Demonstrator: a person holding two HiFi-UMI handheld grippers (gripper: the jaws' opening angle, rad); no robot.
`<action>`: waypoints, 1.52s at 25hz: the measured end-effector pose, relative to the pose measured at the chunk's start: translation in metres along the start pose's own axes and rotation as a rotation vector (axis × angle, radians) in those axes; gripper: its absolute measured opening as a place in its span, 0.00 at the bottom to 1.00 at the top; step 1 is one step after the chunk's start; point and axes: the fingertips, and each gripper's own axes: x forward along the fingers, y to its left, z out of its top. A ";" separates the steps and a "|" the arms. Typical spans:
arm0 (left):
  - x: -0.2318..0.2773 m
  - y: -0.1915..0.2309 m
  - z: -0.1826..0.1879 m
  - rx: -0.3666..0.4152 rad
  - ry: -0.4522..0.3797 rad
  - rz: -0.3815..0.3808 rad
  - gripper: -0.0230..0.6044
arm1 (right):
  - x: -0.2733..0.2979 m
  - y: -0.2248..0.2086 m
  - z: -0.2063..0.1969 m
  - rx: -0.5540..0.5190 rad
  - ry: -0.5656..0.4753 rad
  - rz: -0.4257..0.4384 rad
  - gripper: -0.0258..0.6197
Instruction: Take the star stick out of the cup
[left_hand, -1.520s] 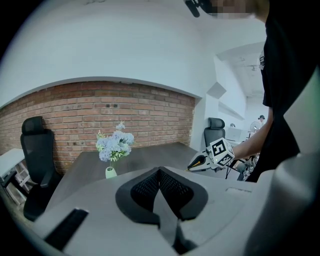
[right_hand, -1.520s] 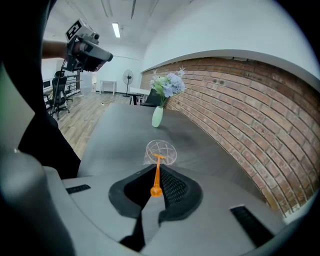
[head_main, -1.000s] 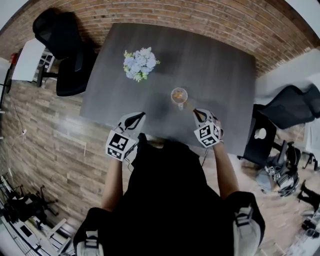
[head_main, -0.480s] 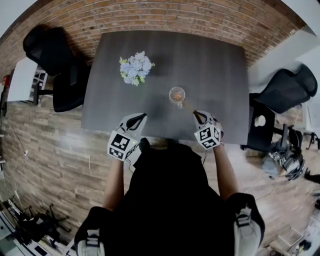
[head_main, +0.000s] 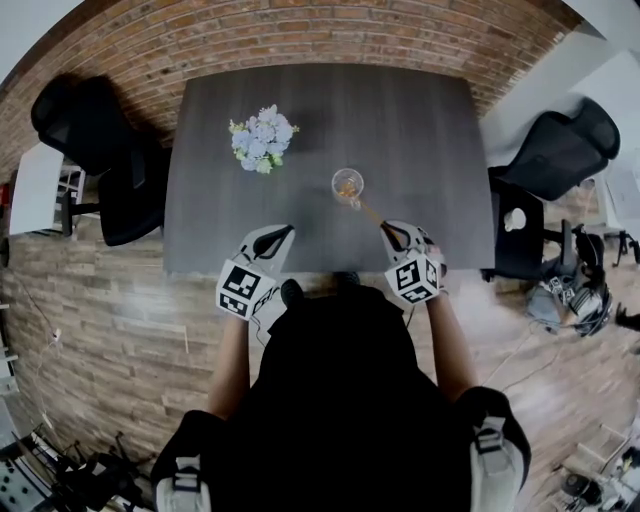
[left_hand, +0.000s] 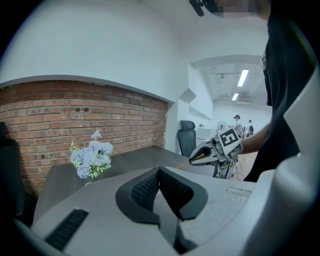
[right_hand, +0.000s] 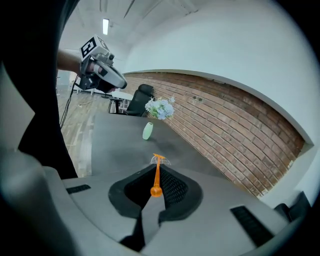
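A clear glass cup (head_main: 348, 186) stands mid-table on the dark table (head_main: 420, 130). The orange star stick (head_main: 367, 211) slants out of it toward me. My right gripper (head_main: 386, 229) is shut on the stick's near end. In the right gripper view the stick (right_hand: 156, 175) runs between the closed jaws of my right gripper (right_hand: 156, 176), its ball end toward the camera and its star end at the cup (right_hand: 160, 161). My left gripper (head_main: 283, 232) is shut and empty near the table's front edge, left of the cup. The left gripper view shows my left gripper (left_hand: 160, 172) with nothing between the jaws.
A green vase (right_hand: 147, 131) of pale blue flowers (head_main: 258, 138) stands at the table's back left. Black office chairs (head_main: 95, 130) sit left and right (head_main: 555, 150) of the table. A brick wall (head_main: 300, 35) runs behind it.
The head view has shifted a little. Both grippers keep their places relative to the cup, and the right one still holds the stick.
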 end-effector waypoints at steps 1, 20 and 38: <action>0.000 -0.001 0.001 0.001 -0.002 -0.010 0.04 | -0.003 0.000 0.003 0.007 -0.007 -0.007 0.07; 0.009 0.010 0.014 0.054 -0.009 -0.104 0.04 | -0.043 -0.020 0.047 0.079 -0.052 -0.122 0.06; 0.012 0.011 0.011 0.048 0.006 -0.119 0.04 | -0.040 -0.017 0.042 0.152 -0.046 -0.101 0.06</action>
